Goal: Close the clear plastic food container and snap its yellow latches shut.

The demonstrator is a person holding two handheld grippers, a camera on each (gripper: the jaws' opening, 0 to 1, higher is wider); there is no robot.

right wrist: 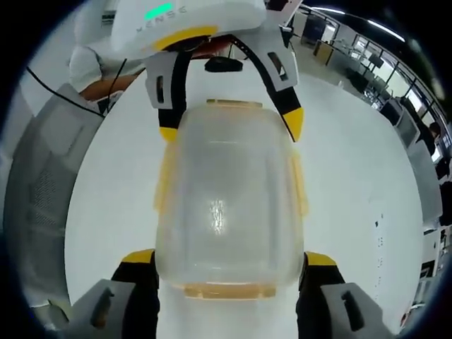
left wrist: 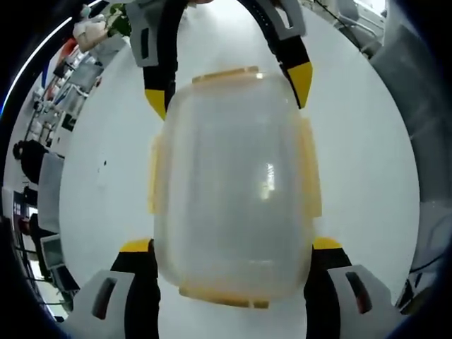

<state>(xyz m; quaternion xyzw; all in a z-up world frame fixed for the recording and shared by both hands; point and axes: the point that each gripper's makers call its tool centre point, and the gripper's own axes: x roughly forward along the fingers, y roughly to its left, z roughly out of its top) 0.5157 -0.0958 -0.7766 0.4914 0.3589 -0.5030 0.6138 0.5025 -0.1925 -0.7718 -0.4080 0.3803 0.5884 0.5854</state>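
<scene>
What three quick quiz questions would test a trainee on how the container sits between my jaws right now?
1. True or false: the clear container lies between the left gripper and the right gripper.
2. What colour are the latches?
3. The container rests on: A) a white table, B) a wooden shelf, C) a metal tray.

Key: 1 true. 2 yellow. 3 A.
</scene>
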